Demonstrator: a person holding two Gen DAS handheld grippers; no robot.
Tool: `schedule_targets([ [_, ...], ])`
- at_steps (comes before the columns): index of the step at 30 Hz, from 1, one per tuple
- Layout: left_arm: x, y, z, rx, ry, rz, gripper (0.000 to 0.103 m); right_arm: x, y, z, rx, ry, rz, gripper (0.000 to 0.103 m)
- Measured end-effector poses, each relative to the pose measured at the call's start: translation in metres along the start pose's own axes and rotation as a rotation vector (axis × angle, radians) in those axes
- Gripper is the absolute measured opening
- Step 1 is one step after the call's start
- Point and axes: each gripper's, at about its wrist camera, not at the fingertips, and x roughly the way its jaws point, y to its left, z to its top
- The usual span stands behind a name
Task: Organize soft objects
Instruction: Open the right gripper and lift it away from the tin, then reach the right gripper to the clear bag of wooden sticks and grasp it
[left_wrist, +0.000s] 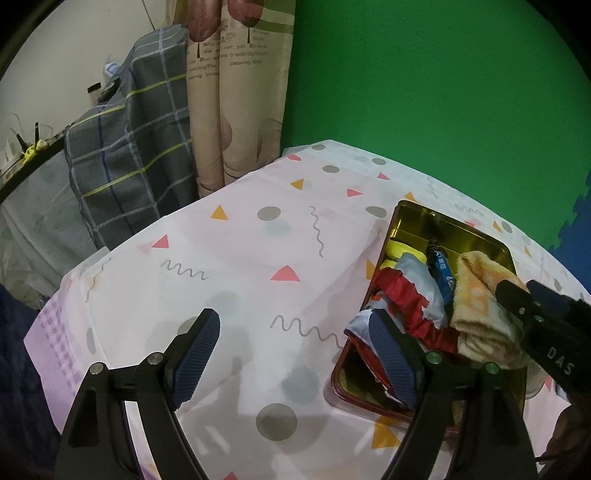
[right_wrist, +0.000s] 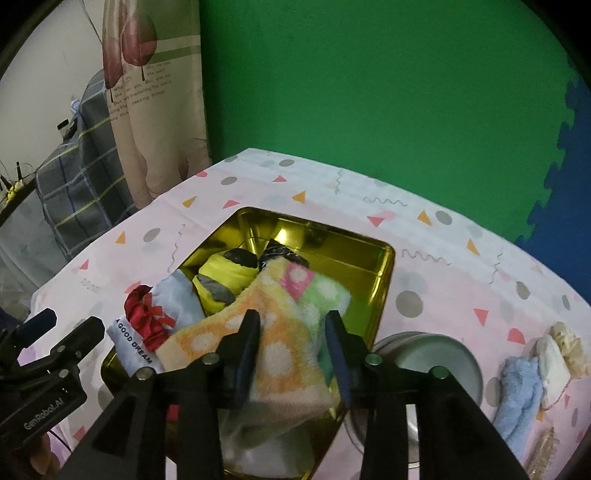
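The left gripper (left_wrist: 295, 354) points down at a slant, and its two dark blue pads (left_wrist: 195, 354) stand wide apart with nothing between them. The right gripper (right_wrist: 291, 350) also points down at a slant; its jaws stand partly apart and its pads do not press on anything. In the left wrist view the right gripper comes in from the right edge, and in the right wrist view the left gripper (right_wrist: 62, 328) comes in at the lower left.
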Motion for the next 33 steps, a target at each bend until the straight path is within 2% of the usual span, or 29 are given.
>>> schedule_targets([
  [2, 0.0, 0.0, 0.0, -0.001, -0.002, -0.001, 0.08, -0.005, -0.001, 0.0, -0.003, -0.012, -0.015, 0.057],
  [8, -0.001, -0.003, 0.0, 0.004, -0.006, 0.003, 0.081, -0.023, -0.007, -0.001, 0.022, -0.036, -0.007, 0.058],
  [15, -0.003, -0.007, 0.0, 0.023, -0.016, 0.008, 0.081, -0.057, -0.031, -0.022, 0.067, -0.05, -0.018, 0.058],
  [21, -0.006, -0.011, -0.002, 0.04, -0.019, -0.006, 0.081, -0.081, -0.076, -0.055, 0.127, -0.033, -0.103, 0.058],
  [28, -0.009, -0.015, -0.004, 0.051, -0.028, -0.009, 0.081, -0.106, -0.148, -0.101, 0.218, -0.009, -0.293, 0.058],
  [33, -0.009, -0.018, -0.005, 0.059, -0.014, -0.023, 0.081, -0.112, -0.195, -0.131, 0.304, 0.033, -0.375, 0.058],
])
